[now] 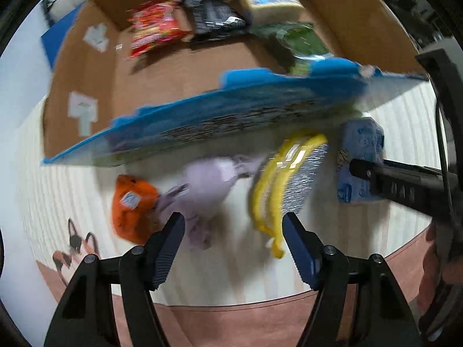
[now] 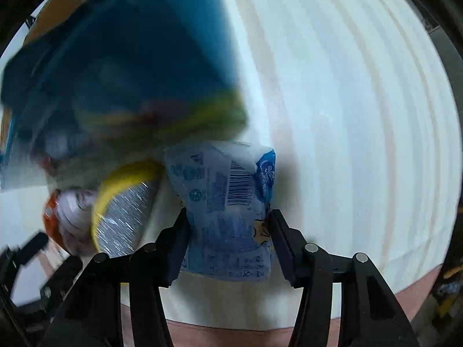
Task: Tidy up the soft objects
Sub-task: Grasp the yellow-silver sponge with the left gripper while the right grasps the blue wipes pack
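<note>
Right hand-held gripper (image 2: 228,225) level, pinching tissue pack (image 2: 228,202)

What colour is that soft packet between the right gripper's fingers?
Pale blue with darker blue print and a barcode: the soft plastic packet, clearest in the right wrist view.

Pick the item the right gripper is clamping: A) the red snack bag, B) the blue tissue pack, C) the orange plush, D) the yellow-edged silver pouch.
B: in the right wrist view the right gripper pinches the blue tissue pack from both sides.

Glossy plastic tissue pack (image 2: 228,211); matt cardboard box (image 1: 179,66).
</note>
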Tool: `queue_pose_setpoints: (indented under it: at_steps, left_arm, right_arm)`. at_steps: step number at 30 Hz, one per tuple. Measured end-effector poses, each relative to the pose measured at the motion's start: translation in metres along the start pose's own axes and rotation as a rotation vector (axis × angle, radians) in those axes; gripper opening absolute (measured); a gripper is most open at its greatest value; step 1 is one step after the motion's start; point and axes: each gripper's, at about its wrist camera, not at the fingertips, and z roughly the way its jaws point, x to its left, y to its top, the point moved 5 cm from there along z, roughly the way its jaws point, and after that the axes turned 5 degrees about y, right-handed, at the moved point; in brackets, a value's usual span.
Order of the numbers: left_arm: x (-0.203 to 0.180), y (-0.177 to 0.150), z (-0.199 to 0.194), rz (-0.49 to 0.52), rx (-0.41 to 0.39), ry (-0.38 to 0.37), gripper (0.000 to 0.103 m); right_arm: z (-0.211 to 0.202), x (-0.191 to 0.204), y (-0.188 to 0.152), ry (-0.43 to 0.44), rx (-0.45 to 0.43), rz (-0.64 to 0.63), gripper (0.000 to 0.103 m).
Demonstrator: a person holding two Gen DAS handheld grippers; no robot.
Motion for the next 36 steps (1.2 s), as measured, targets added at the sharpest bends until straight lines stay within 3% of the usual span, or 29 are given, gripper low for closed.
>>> queue_pose_setpoints:
  at_steps: [5, 10, 11, 12, 13, 18, 23, 27, 30, 36]
  left_arm:
    - [-0.041, 0.019, 0.022, 0.096, 0.04, 0.006, 0.068]
    - [-0.07, 0.026, 0.05, 0.186, 0.07, 0.074, 0.068]
    - [-0.073, 0.025, 0.051, 0.193, 0.058, 0.08, 0.065]
    - [-0.075, 0.023, 0.052, 0.193, 0.056, 0.077, 0.056]
    - [-0.076, 0.021, 0.051, 0.181, 0.061, 0.052, 0.048]
    - [-0.073, -0.002, 0.051, 0.099, 0.098, 0.018, 0.046]
    - [-0.062, -0.043, 0.063, -0.071, 0.19, -0.122, 0.046]
    - [-0.057, -0.055, 0.064, -0.136, 0.161, -0.137, 0.045]
    - [-0.047, -0.062, 0.06, -0.18, 0.156, -0.172, 0.043]
    - [-0.028, -0.058, -0.026, -0.229, 0.009, -0.295, 0.043]
  right_arm:
    - [-0.007, -0.033, -0.033, -0.028, 0.035, 0.023, 0.053]
    - [-0.005, -0.052, -0.054, 0.024, 0.074, 0.049, 0.059]
    - [-0.004, -0.052, -0.054, 0.022, 0.069, 0.047, 0.059]
    - [-0.003, -0.051, -0.053, 0.023, 0.064, 0.042, 0.059]
    - [-0.002, -0.05, -0.052, 0.023, 0.061, 0.037, 0.059]
    - [-0.001, -0.038, -0.056, -0.031, 0.053, 0.018, 0.055]
    - [0.008, -0.02, -0.075, -0.037, 0.087, -0.02, 0.051]
    - [0.012, -0.009, -0.088, -0.059, 0.083, -0.054, 0.044]
    - [0.005, 0.002, -0.092, -0.028, 0.088, -0.069, 0.041]
    - [-0.068, 0.035, -0.088, 0.092, 0.002, -0.127, 0.041]
